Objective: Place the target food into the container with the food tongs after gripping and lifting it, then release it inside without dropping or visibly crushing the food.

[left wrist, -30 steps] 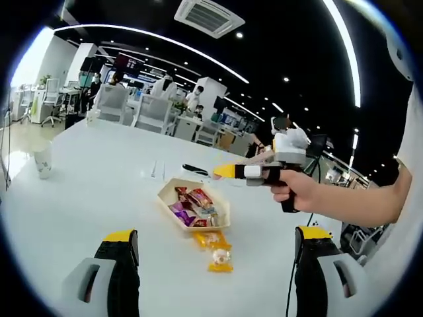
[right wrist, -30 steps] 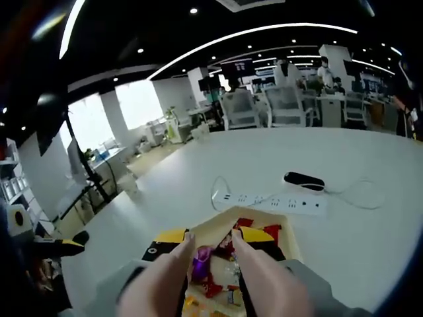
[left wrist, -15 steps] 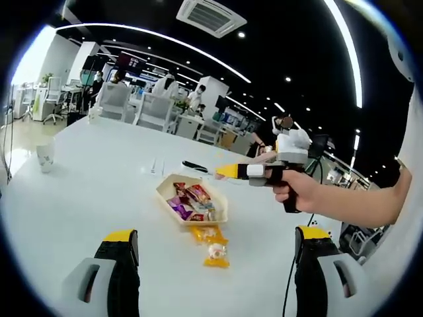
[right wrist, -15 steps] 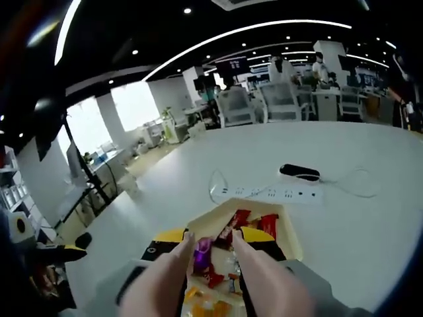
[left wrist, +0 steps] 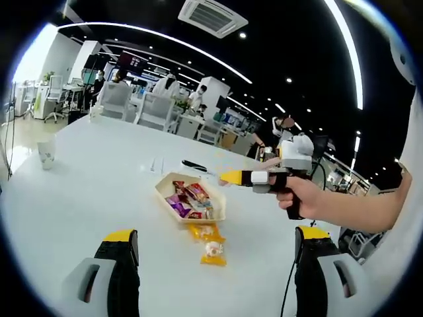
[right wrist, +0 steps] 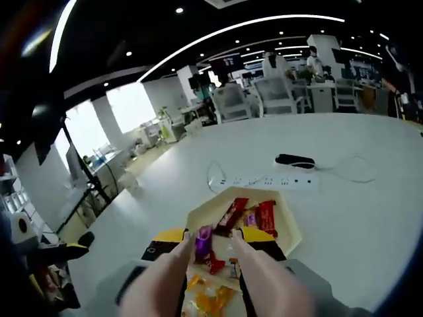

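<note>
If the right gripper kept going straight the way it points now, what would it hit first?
Probably the pale, shallow tray of wrapped snacks: the tongs held by the right gripper point at the purple-wrapped snack near its front edge. Height above the tray is unclear.

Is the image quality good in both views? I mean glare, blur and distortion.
Left gripper view: strong fisheye bending, ceiling light strips curve and glare; the snack tray is sharp. Right gripper view: the tongs up close are soft and blurred, the power strip clearer; the windows are overexposed.
</note>
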A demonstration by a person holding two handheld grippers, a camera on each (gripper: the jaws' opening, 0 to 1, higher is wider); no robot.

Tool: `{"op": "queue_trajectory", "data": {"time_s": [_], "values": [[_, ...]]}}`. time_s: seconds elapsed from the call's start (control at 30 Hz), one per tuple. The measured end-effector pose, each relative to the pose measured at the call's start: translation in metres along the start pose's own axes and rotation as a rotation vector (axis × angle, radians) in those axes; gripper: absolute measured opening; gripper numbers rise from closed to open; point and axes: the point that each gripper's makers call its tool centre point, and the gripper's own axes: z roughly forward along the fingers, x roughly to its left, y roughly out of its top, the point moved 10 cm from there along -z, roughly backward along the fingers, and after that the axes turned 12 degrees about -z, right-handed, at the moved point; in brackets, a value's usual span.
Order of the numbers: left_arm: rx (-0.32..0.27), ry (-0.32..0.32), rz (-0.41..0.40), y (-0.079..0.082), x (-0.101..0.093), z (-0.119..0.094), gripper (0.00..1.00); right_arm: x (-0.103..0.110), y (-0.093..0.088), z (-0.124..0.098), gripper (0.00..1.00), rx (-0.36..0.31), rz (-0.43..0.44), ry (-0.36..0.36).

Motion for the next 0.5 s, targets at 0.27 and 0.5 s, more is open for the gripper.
{"op": "queue_trajectory", "data": {"time_s": [0.27, 0.5], "values": [[0.004, -0.017, -0.001, 0.001, -0.003, 0.002, 0.99, 0.009, -0.004, -0.005, 0.29, 0.0, 0.007, -0.002], [-0.007, -0.017, 0.0, 0.0, -0.004, -0.001, 0.99, 0.018, -0.015, -0.007, 0.29, 0.024, -0.001, 0.015]]}}
